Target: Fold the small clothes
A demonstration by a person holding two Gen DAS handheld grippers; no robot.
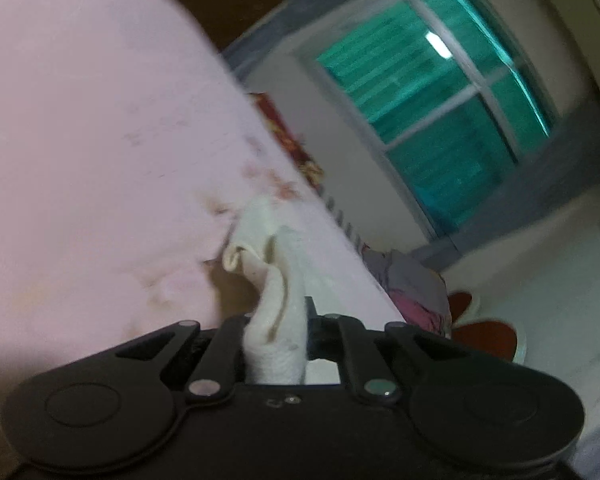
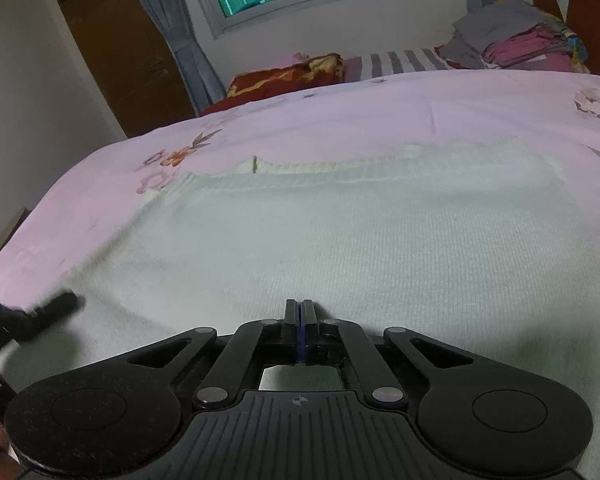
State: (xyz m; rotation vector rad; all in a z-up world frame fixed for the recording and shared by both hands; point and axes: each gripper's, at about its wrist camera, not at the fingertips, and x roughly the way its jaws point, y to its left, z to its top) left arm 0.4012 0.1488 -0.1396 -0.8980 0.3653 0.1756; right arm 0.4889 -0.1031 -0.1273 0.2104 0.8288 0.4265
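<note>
Two tools | left tool [image 1: 278,320] clamped on white garment [image 1: 276,280] | right tool [image 2: 299,312] closed, empty, over it

Counts — one white knit garment [image 2: 340,240], one pink floral bedsheet [image 2: 340,104], one red pillow [image 2: 288,74], one clothes pile [image 2: 512,46], two grippers — left [image 1: 278,312], right [image 2: 300,308].

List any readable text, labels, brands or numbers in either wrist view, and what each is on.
None readable in either view.
Right gripper body: one small cross-in-circle mark, a symbol only, no letters.
Left gripper body: a tiny mark near its centre, too blurred to read.
White knitted garment and pink bedsheet: no lettering visible.
</note>
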